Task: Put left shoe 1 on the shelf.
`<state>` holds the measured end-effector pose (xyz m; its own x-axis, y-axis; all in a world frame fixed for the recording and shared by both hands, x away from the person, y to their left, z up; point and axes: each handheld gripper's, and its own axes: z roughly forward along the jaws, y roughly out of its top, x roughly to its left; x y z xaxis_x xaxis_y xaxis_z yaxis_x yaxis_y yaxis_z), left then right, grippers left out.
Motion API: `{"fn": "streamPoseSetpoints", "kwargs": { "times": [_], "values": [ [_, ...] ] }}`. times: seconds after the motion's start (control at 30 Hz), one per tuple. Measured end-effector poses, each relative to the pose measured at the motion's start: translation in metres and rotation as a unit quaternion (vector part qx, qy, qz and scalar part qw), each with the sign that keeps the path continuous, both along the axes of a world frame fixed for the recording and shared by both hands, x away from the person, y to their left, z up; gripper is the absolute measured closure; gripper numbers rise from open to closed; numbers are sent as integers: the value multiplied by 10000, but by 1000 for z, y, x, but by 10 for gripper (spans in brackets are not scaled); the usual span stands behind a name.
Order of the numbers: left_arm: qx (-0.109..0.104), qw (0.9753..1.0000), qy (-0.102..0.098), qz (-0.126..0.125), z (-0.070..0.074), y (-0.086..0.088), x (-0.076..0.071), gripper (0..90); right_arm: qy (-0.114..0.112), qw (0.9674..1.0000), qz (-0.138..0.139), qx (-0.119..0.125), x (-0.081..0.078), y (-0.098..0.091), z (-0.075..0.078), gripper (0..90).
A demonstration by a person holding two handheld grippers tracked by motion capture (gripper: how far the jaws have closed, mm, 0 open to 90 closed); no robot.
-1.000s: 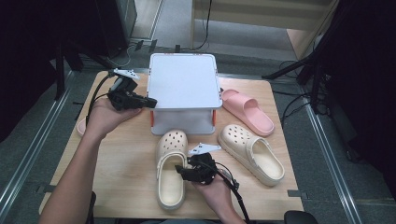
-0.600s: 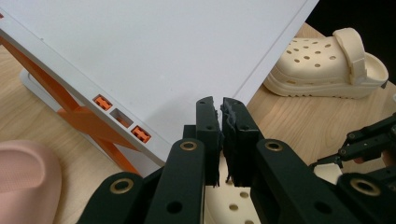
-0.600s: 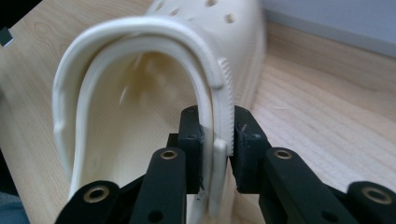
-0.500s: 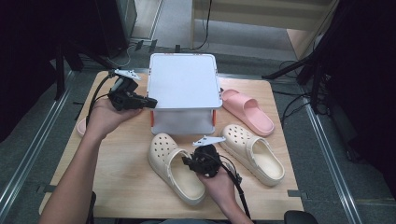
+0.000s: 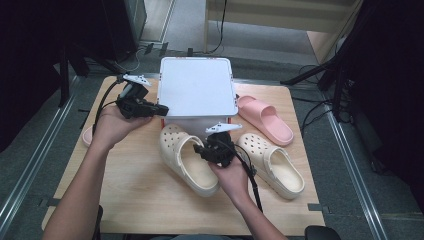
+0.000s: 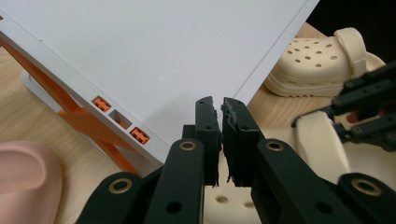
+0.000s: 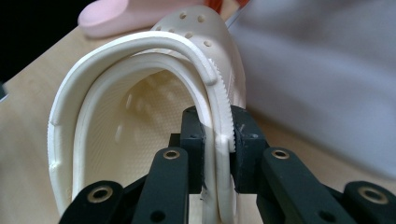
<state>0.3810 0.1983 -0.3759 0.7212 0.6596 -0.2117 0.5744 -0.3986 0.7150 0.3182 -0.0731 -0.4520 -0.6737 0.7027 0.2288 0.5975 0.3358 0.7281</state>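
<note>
Partly hidden by the right hand-held gripper [image 5: 212,150] clamping it, the cream clog's [image 5: 187,159] rim; left hand-held gripper [image 5: 162,109] closed.

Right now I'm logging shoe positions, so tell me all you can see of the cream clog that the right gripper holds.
The cream clog looks like soft moulded foam, with round holes over its toe and a heel strap. It lies on the wooden table, toe towards the white box, angled beside its twin. The right gripper is clamped on its side wall and strap, one jaw inside and one outside.
</note>
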Motion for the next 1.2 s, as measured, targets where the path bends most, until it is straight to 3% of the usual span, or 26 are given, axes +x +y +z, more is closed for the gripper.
{"fn": "streamPoseSetpoints", "kwargs": {
  "times": [0.03,0.2,0.33,0.43,0.63,0.67,0.8,0.97,1.2],
  "values": [
    [0,10000,0,0,0,0,0,847,0,10000,0,0,0,0,0,790],
    [-23,10000,-16,-11,0,1,1,844,59,9997,-246,12,29,7,-6,789],
    [-15,10000,-24,50,0,1,0,839,-51,9989,-445,99,39,7,-11,789],
    [-13,10000,-32,65,0,2,0,838,30,9985,-525,170,44,4,-16,788],
    [-28,10000,-18,28,-1,1,0,838,72,9977,-639,201,42,-1,-20,789],
    [-41,10000,-8,28,-1,1,0,838,-44,9972,-735,149,42,-4,-19,788],
    [-54,10000,-9,-8,-1,0,1,838,-72,9960,-868,181,45,-6,-21,786],
    [-65,10000,2,-25,-1,0,0,838,10,9968,-787,102,46,6,-33,778],
    [-74,10000,1,-27,-1,0,0,838,53,9977,-660,165,42,3,-37,708]
  ]
}}
